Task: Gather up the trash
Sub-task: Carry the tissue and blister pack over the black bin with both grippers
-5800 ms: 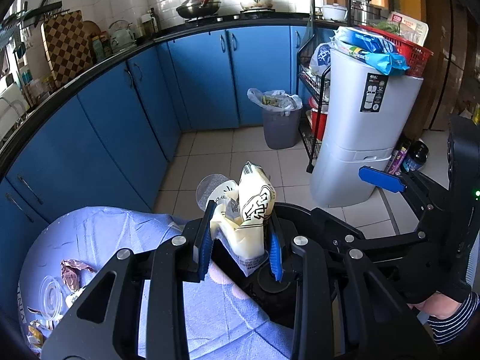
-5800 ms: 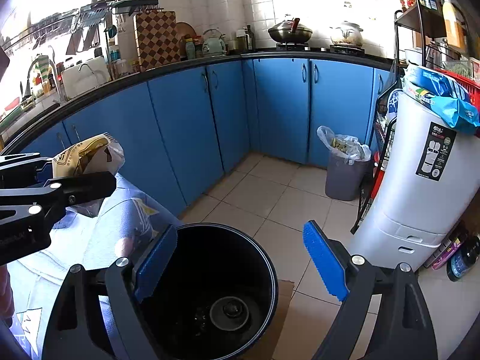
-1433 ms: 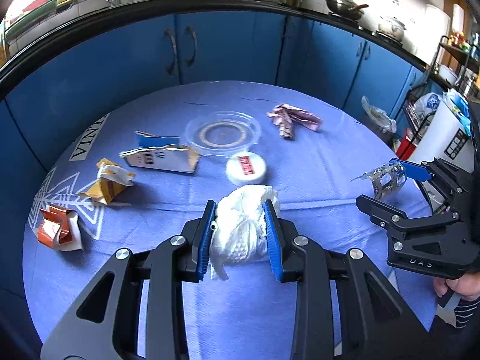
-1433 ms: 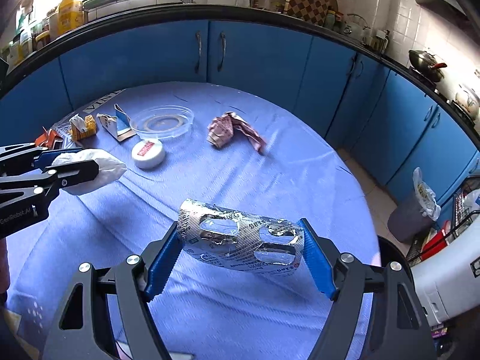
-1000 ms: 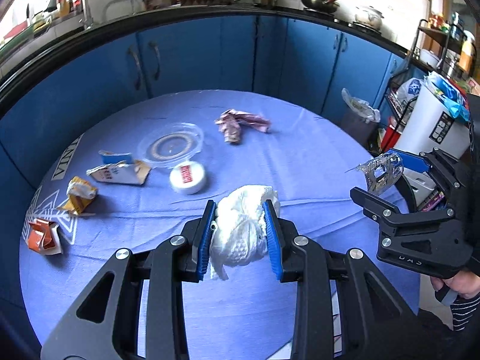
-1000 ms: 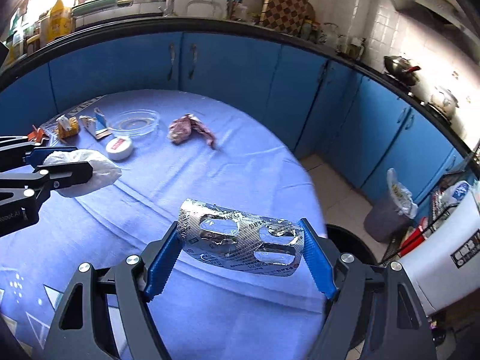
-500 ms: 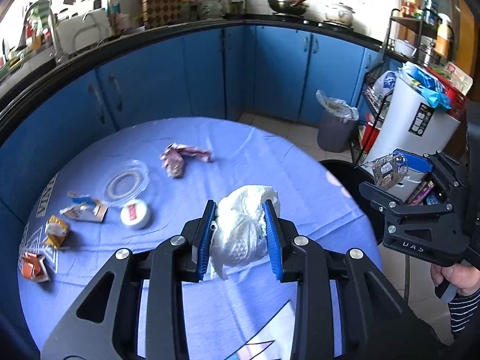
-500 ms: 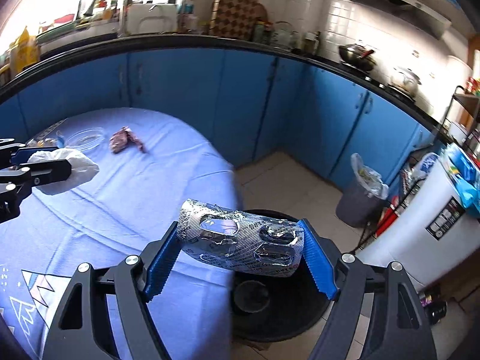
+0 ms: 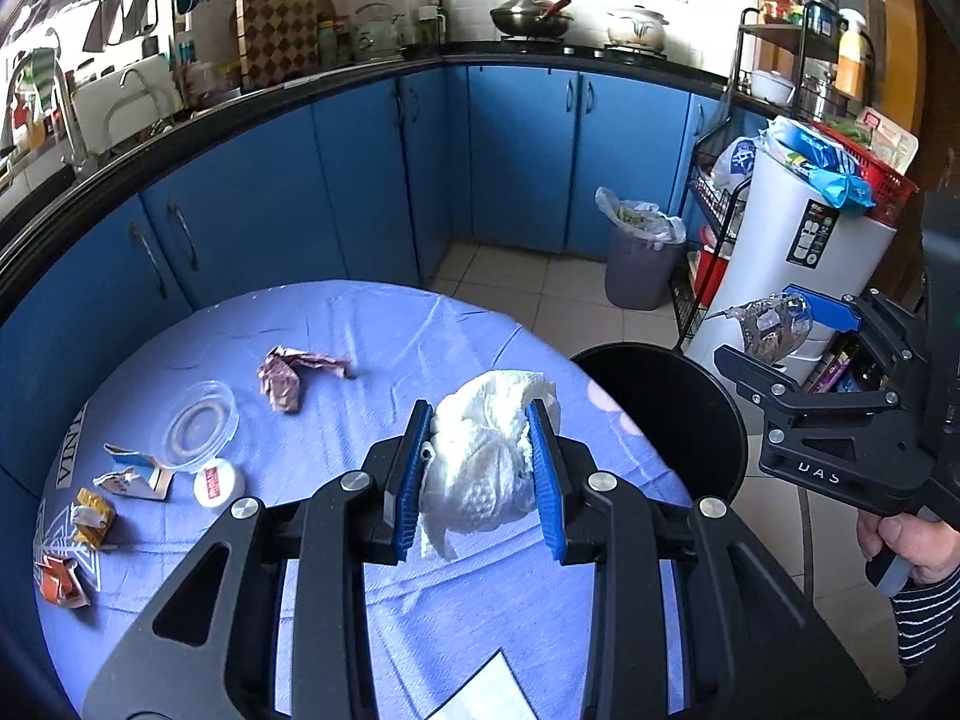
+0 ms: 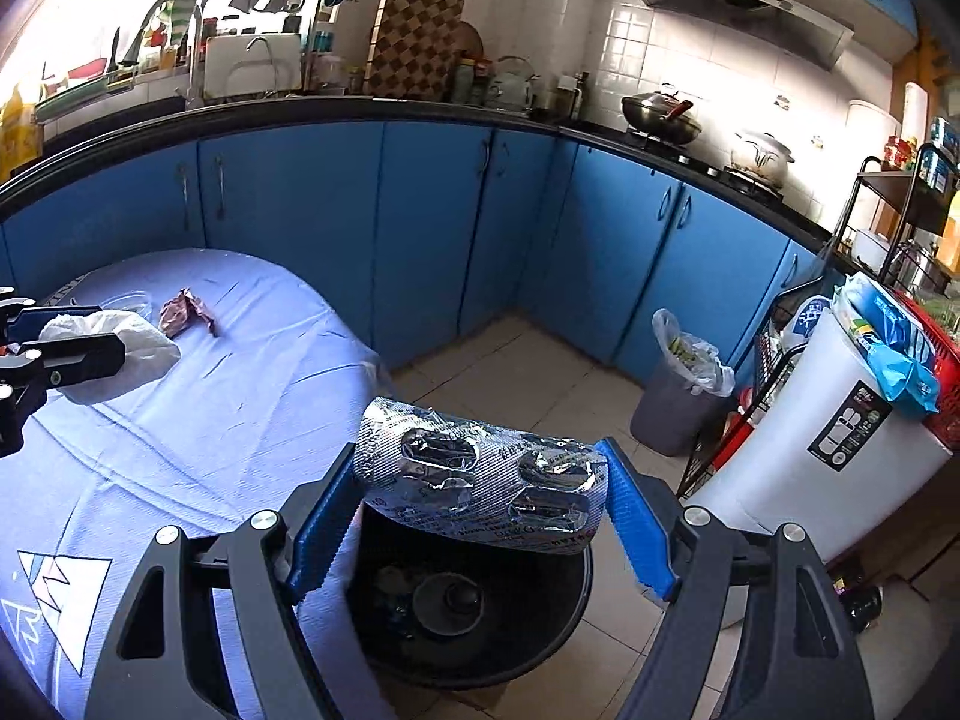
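My left gripper (image 9: 477, 471) is shut on a crumpled white tissue (image 9: 486, 462) and holds it above the round table's right side. My right gripper (image 10: 480, 510) is shut on a silver foil blister pack (image 10: 480, 474), held over the open black bin (image 10: 468, 618). The bin (image 9: 660, 414) stands on the floor at the table's right edge. The right gripper (image 9: 774, 330) with the foil also shows in the left wrist view, beyond the bin. The left gripper with the tissue (image 10: 114, 342) shows at the left of the right wrist view.
On the blue tablecloth (image 9: 384, 336) lie a crumpled pink wrapper (image 9: 294, 369), a clear lid (image 9: 195, 426), a small white cap (image 9: 219, 483), a torn carton (image 9: 129, 474) and small wrappers (image 9: 90, 516). A grey lined bin (image 9: 639, 258) and a white appliance (image 9: 810, 264) stand by blue cabinets.
Both grippers have swung right, away from the table's middle. The black bin has come into fuller view, and the foil pack now hangs over its opening. Both grips unchanged.
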`<state>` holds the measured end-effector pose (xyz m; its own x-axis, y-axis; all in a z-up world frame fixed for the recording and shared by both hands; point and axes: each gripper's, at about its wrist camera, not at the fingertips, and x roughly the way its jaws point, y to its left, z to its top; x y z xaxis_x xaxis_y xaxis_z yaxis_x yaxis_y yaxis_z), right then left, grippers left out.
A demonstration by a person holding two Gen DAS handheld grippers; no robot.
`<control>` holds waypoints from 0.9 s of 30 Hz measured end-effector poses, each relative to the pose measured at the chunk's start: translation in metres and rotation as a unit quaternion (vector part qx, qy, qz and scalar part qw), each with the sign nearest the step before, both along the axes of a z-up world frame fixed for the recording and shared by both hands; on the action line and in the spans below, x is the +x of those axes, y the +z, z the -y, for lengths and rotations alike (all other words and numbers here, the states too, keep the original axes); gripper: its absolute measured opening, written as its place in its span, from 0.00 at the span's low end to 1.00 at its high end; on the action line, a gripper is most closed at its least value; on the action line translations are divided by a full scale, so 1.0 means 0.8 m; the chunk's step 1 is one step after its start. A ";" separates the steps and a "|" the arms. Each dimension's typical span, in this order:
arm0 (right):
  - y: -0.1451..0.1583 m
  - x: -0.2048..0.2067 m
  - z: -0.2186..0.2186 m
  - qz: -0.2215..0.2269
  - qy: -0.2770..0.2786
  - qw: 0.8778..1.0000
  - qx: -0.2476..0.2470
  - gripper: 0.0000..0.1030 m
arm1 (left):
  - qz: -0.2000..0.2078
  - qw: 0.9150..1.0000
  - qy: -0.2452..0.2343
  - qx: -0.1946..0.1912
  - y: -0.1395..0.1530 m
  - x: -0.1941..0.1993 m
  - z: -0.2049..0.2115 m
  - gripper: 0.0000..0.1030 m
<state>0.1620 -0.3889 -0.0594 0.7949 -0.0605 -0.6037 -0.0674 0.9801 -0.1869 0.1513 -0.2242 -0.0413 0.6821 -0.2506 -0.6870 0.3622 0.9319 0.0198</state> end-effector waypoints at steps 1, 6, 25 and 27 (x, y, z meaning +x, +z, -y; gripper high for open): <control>0.000 0.000 0.001 0.001 -0.001 1.000 -0.002 0.74 | 0.000 1.000 -0.001 0.000 0.000 0.001 0.002 0.32; 0.002 0.001 0.004 0.011 -0.006 1.000 -0.009 0.74 | 0.001 1.000 -0.008 0.003 0.003 0.004 0.015 0.32; 0.013 0.014 0.020 0.033 -0.015 0.999 0.001 0.76 | 0.015 1.000 -0.021 0.006 0.017 0.012 0.037 0.32; 0.013 0.014 0.020 0.036 -0.017 0.999 -0.001 0.76 | 0.017 1.000 -0.022 0.006 0.018 0.014 0.040 0.32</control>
<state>0.1735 -0.4047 -0.0488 0.8339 -0.0887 -0.5447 -0.0207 0.9813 -0.1914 0.1627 -0.2564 -0.0272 0.6927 -0.2732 -0.6675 0.4026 0.9143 0.0437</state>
